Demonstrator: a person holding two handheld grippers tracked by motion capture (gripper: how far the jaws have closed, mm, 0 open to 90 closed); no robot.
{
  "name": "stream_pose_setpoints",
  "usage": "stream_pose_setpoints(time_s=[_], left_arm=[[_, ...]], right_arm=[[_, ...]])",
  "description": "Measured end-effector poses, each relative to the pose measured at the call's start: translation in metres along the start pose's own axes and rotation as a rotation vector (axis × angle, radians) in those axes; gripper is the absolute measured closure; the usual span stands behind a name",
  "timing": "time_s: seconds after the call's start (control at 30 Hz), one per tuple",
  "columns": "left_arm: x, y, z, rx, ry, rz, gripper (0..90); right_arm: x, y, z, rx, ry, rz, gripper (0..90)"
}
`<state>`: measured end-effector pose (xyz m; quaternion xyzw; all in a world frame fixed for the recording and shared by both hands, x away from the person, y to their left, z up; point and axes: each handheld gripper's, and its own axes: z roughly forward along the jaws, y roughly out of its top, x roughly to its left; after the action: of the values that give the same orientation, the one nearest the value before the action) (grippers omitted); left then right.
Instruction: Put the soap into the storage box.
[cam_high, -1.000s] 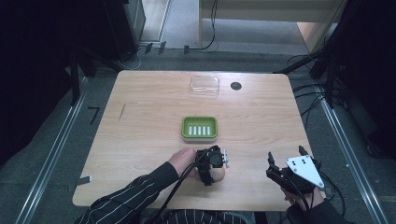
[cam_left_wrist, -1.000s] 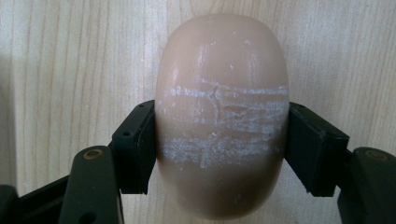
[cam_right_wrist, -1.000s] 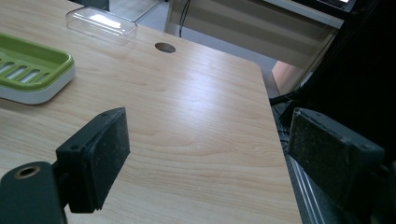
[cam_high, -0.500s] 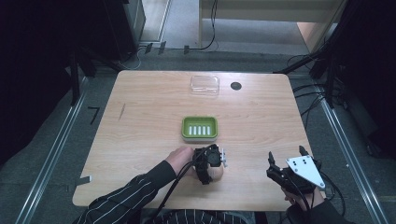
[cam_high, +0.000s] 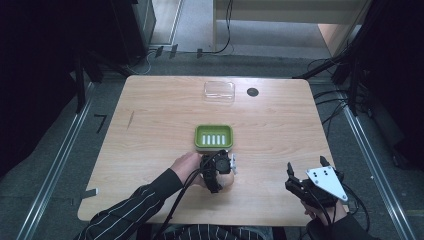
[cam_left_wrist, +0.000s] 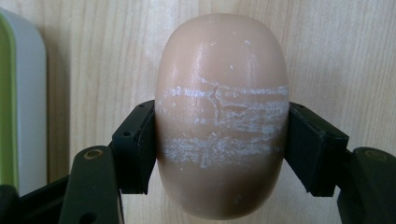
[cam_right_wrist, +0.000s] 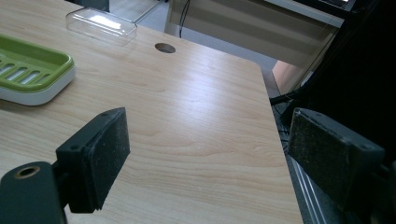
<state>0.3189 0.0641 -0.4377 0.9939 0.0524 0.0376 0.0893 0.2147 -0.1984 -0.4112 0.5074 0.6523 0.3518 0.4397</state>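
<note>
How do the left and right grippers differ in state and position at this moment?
The left gripper is shut on the soap bar, its pads pressing both sides; the right gripper is open and holds nothing. The left gripper sits just in front of the green soap dish; the right gripper hangs over the table's near right corner, away from it. Both have two black jaws.

A beige oval bar of soap stands in the centre of the frame, its surface scuffed with whitish scratch bands across the middle. The left gripper clamps it, one black jaw pressed against each side. Behind lies the light wooden table. At the far left edge runs the green soap dish with its pale grey rim.
</note>
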Motion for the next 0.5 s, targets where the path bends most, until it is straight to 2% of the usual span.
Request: stream_pose_setpoints(time_s=[0.23, 0.5], left_arm=[[0.006, -0.007, -0.007, -0.005, 0.015, -0.016, 33.4], [0.013, -0.012, -0.012, 0.009, 0.019, -0.013, 33.4]], right_arm=[[0.000, 0.000, 0.000, -0.002, 0.001, 0.004, 13.6], [0.000, 0.000, 0.000, -0.002, 0.001, 0.003, 13.6]])
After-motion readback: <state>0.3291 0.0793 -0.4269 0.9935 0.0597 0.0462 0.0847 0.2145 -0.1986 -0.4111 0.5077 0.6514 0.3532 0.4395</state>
